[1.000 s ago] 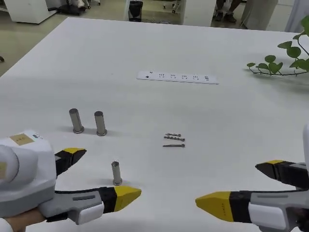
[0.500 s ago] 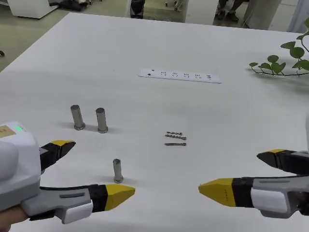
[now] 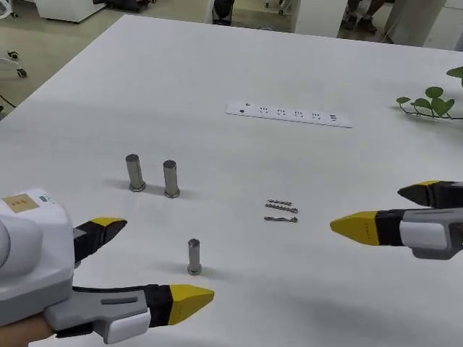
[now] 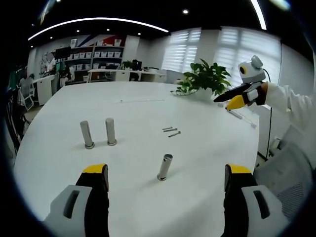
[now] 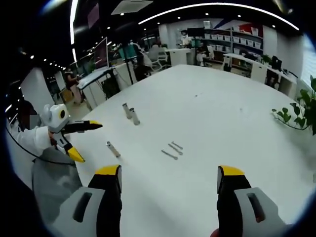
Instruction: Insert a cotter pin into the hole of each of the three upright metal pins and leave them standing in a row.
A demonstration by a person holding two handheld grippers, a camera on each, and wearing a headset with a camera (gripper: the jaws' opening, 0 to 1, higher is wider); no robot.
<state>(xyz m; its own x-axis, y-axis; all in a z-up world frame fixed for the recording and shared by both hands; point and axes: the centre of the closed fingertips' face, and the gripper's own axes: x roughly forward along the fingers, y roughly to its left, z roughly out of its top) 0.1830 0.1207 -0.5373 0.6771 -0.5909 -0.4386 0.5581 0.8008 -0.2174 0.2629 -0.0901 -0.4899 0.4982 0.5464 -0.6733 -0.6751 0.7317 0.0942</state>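
Observation:
Three upright metal pins stand on the white table: two side by side and a third, nearer one. The left gripper view shows the same pair and the near pin. Three cotter pins lie together right of the metal pins, also in the right gripper view. My left gripper is open, low at the left, just short of the near pin. My right gripper is open at the right, above the table, nothing between its fingers.
A white power strip lies farther back on the table. A green plant sprig reaches in at the right edge. Office furniture and chairs stand beyond the table's far edge.
My right gripper has risen and moved right, away from the table front. The left gripper stays low at the left. The head camera shifted, so everything sits slightly rightward in view.

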